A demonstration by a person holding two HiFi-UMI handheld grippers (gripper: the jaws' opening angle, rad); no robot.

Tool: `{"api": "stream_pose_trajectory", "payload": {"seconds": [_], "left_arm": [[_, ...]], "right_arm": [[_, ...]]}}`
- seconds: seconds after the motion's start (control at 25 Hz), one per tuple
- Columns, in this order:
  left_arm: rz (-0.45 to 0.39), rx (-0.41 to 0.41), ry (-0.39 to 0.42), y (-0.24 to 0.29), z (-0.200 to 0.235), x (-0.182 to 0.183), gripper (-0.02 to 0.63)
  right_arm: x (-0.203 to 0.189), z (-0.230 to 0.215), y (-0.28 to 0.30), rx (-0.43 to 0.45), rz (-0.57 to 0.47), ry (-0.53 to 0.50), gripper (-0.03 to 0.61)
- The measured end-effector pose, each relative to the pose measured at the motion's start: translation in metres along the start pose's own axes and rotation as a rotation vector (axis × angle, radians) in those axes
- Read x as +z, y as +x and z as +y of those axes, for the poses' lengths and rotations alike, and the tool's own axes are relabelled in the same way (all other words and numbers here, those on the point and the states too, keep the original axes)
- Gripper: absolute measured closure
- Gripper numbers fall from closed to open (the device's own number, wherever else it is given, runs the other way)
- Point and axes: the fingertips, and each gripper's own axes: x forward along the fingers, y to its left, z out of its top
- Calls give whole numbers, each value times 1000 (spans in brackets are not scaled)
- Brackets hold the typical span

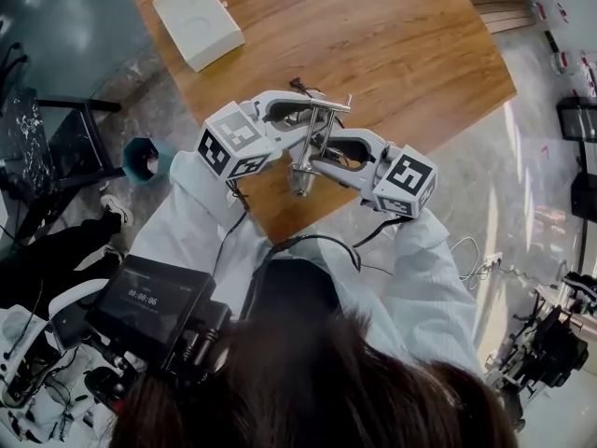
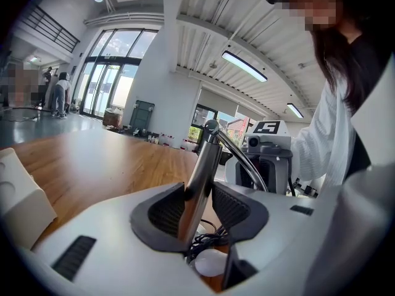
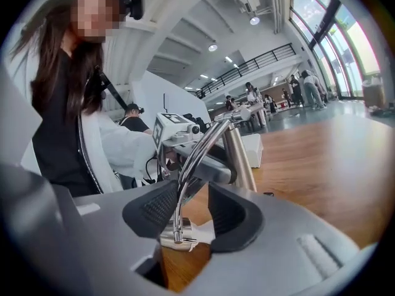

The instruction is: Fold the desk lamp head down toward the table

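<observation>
Two grippers are flanking one desk lamp (image 1: 311, 143), which is standing near the front edge of the wooden table (image 1: 392, 45). The left gripper (image 2: 197, 211) is clamping its upright post (image 2: 200, 177). The right gripper (image 3: 185, 211) is standing open, with the thin curved neck (image 3: 185, 165) running loose between its pads and the lamp head (image 3: 176, 234) hanging low. Beyond them, one white box (image 1: 198, 21) is lying.

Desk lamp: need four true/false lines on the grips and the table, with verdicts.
1. The left gripper is clamped on the lamp post. True.
2. The right gripper squeezes the curved arm between its pads. False: its jaws stand open around the arm.
3. A white box lies on the wooden table. True.
4. The white box touches the lamp post. False: it lies well apart, near the table's far corner.
</observation>
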Motion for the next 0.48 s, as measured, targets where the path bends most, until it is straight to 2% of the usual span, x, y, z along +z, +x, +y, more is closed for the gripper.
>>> {"api": "stream_pose_trajectory", "payload": {"seconds": [0.08,0.2,0.32,0.48], "left_arm": [[-19,18,-10,-1,2,-1,474],[-11,75,-42,-5,6,-12,476],[0,145,-86,-21,12,-27,476],[-72,271,-129,-55,16,-16,476]], "right_arm": [[-2,-4,3,-19,23,27,409],[-5,-7,1,-79,29,111,420],[-2,-4,-15,-155,-41,150,420],[0,1,-40,-284,-118,194,432]]}}
